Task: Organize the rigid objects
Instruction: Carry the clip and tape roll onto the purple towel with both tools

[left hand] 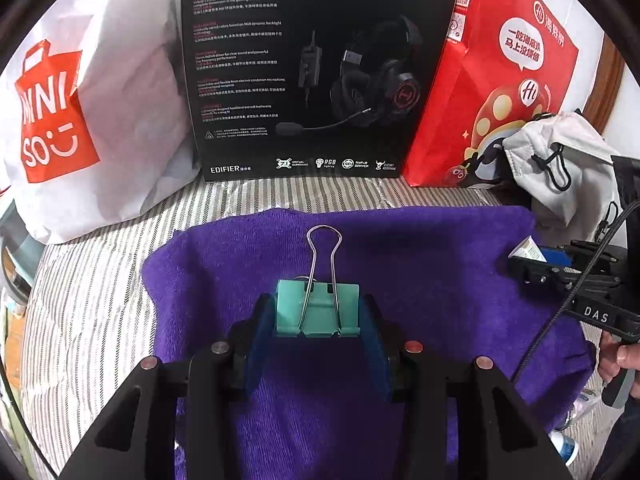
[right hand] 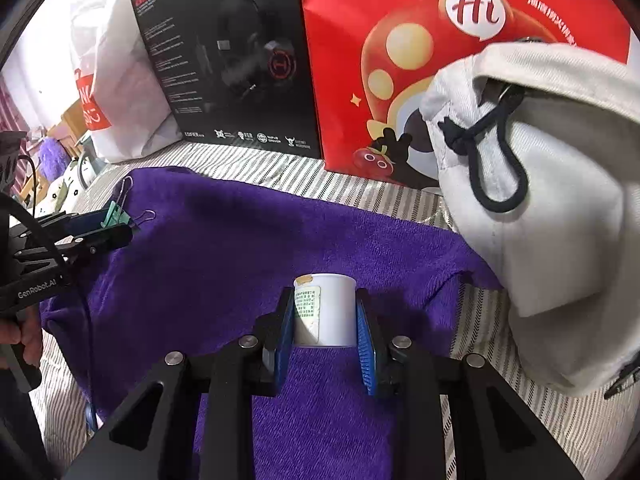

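both grippers are loaded over a purple towel point(left hand: 400, 248) spread on a striped bed point(left hand: 100, 280). the left gripper point(left hand: 318, 316) has its jaws clamped on the sides of a green clip point(left hand: 318, 308), wire handles pointing forward, held just above the towel near its left part. the right gripper point(right hand: 325, 320) has its jaws clamped on a small white box point(right hand: 326, 308) with a printed label, near the towel's right edge and close to a pale drawstring bag point(right hand: 540, 200).

as for progress: the towel itself is bare apart from what the grippers hold, so nothing looks placed on it yet. a headset box point(left hand: 312, 68), a white bag point(left hand: 80, 100) and a red bag point(left hand: 500, 60) stand along the back. where the clip and box are meant to end up cannot be told; my guess is the drawstring bag or a tidy spot on the towel. both items are in hand, and setting both down looks like what is left.
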Demonstrator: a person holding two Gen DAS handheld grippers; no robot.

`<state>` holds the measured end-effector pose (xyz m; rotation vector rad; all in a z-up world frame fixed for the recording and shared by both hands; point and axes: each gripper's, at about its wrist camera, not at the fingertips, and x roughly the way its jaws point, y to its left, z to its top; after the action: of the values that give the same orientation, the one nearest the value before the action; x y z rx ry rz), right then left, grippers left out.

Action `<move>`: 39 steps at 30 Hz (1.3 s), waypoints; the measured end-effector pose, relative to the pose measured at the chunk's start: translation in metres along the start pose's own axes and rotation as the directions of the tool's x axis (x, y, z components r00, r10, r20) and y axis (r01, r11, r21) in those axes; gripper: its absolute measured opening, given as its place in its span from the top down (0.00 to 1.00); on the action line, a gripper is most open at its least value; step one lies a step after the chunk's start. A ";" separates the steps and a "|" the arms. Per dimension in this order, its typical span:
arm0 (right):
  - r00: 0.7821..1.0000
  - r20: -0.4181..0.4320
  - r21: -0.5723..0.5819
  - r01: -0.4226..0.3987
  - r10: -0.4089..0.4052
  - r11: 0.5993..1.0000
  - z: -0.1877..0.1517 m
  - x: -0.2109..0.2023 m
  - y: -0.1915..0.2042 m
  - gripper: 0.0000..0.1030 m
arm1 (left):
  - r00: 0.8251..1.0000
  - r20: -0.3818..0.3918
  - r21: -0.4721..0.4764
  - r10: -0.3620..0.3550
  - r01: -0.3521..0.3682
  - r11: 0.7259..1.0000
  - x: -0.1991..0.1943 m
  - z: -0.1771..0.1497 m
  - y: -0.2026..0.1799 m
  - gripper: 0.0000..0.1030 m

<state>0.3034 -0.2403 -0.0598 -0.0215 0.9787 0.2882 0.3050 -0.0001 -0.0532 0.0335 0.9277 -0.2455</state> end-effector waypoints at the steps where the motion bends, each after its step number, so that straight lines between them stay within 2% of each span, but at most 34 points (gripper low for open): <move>1: 1.000 0.003 0.004 -0.003 0.003 1.000 0.000 0.000 0.000 0.72 | 1.000 0.000 -0.001 -0.006 0.006 1.000 0.002 0.000 0.001 0.60; 13: 1.000 -0.020 -0.003 -0.003 0.003 1.000 -0.003 0.012 -0.001 0.72 | 0.999 -0.038 -0.029 0.003 -0.004 1.000 0.017 -0.011 0.016 0.60; 31: 0.997 -0.053 -0.070 0.058 -0.062 0.996 -0.008 0.023 0.010 0.71 | 0.997 -0.066 -0.001 0.049 -0.049 0.999 0.021 -0.013 0.012 0.60; 39: 0.996 -0.060 -0.081 0.054 -0.059 0.995 -0.007 0.024 0.013 0.71 | 0.995 -0.077 0.019 0.071 -0.070 0.997 0.022 -0.013 0.009 0.60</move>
<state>0.3070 -0.2236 -0.0824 -0.1310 1.0265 0.2754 0.3094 0.0060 -0.0789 0.0906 0.9997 -0.1874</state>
